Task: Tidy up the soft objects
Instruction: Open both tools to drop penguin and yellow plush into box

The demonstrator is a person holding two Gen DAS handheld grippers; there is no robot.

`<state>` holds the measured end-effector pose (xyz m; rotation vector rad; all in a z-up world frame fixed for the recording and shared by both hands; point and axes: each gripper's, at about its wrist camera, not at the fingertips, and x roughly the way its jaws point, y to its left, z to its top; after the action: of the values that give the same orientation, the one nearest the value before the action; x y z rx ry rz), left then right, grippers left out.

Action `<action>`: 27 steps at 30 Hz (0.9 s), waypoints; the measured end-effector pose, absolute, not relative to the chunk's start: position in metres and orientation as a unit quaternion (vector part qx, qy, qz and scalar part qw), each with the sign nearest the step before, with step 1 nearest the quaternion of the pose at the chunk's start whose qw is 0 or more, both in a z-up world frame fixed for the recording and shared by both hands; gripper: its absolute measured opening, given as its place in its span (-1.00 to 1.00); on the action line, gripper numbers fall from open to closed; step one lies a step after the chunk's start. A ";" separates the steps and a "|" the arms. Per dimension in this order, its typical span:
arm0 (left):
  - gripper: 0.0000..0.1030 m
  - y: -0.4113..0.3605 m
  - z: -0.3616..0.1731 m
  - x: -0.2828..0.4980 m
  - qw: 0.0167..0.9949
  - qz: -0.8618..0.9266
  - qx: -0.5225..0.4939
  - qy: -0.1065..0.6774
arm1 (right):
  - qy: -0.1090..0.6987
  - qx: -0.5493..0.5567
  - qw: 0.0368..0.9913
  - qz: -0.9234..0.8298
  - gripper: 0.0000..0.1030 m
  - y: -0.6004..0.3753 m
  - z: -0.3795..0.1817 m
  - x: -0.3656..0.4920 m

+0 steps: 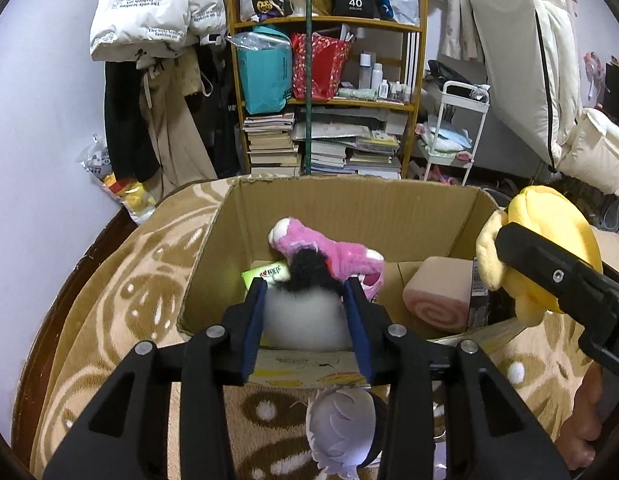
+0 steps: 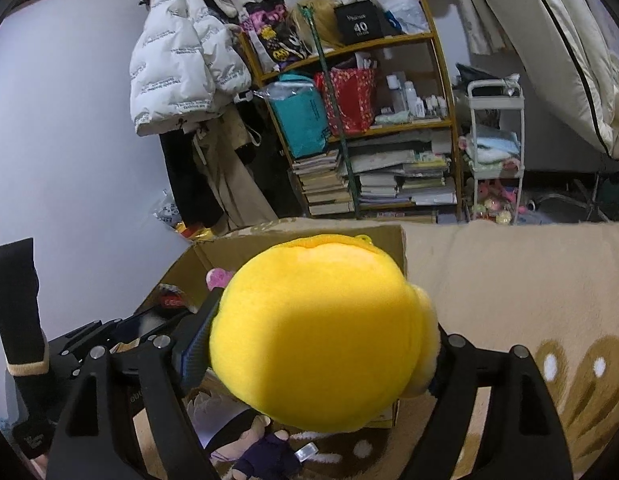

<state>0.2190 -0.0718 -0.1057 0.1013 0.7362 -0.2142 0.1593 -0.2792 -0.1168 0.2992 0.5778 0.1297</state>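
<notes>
Left tongs (image 1: 305,300) clamped on a white-and-black plush (image 1: 305,316), one blue pad on each flank. The plush hangs over the near wall of the cardboard box (image 1: 349,208), just inside its mouth, so the drop spot lies straight ahead and below. Box opens upward; its long side seems to run left-right across the left wrist view.

Inside the box, past the held plush: pink plush (image 1: 329,248) mid-box, green pack (image 1: 265,274) toward the left wall, pink swirl-roll cushion (image 1: 437,300) toward the right wall.

Right tongs (image 2: 321,344) gripping a yellow plush (image 2: 321,332), squeezed between the fingers. It sits above the box's right wall, slightly outside the mouth, so it needs a shift leftward before release.

Left is nearer the drop; judged to go first.

Pale-haired doll (image 1: 341,432) lies on the patterned blanket (image 1: 121,280) outside the box's near wall, not yet packed.
</notes>
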 end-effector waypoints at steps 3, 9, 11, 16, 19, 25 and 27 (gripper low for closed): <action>0.01 -0.071 -0.105 0.218 0.926 -0.110 0.041 0.359 | 0.293 0.159 0.941 0.055 0.71 -0.283 -0.122 0.160; 0.36 -0.066 -0.101 0.213 0.929 -0.098 0.040 0.354 | 0.307 0.164 0.936 0.059 0.77 -0.285 -0.124 0.163; 0.51 -0.063 -0.101 0.214 0.928 -0.089 0.037 0.361 | 0.308 0.167 0.935 0.060 0.78 -0.285 -0.124 0.163; 0.60 -0.061 -0.098 0.206 0.930 -0.086 0.051 0.355 | 0.315 0.194 0.926 0.071 0.99 -0.288 -0.123 0.163; 0.63 -0.059 -0.095 0.201 0.930 -0.086 0.049 0.354 | 0.312 0.202 0.926 0.074 1.00 -0.289 -0.120 0.160; 0.66 -0.052 -0.087 0.189 0.932 -0.075 0.049 0.352 | 0.291 0.202 0.932 0.080 1.00 -0.287 -0.105 0.146; 0.75 -0.049 -0.083 0.184 0.933 -0.073 0.046 0.349 | 0.285 0.189 0.937 0.075 1.00 -0.284 -0.100 0.140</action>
<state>0.1842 -0.0490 -0.0825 0.0941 0.7143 -0.1493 0.1396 -0.2839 -0.0995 0.3872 0.5826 0.1525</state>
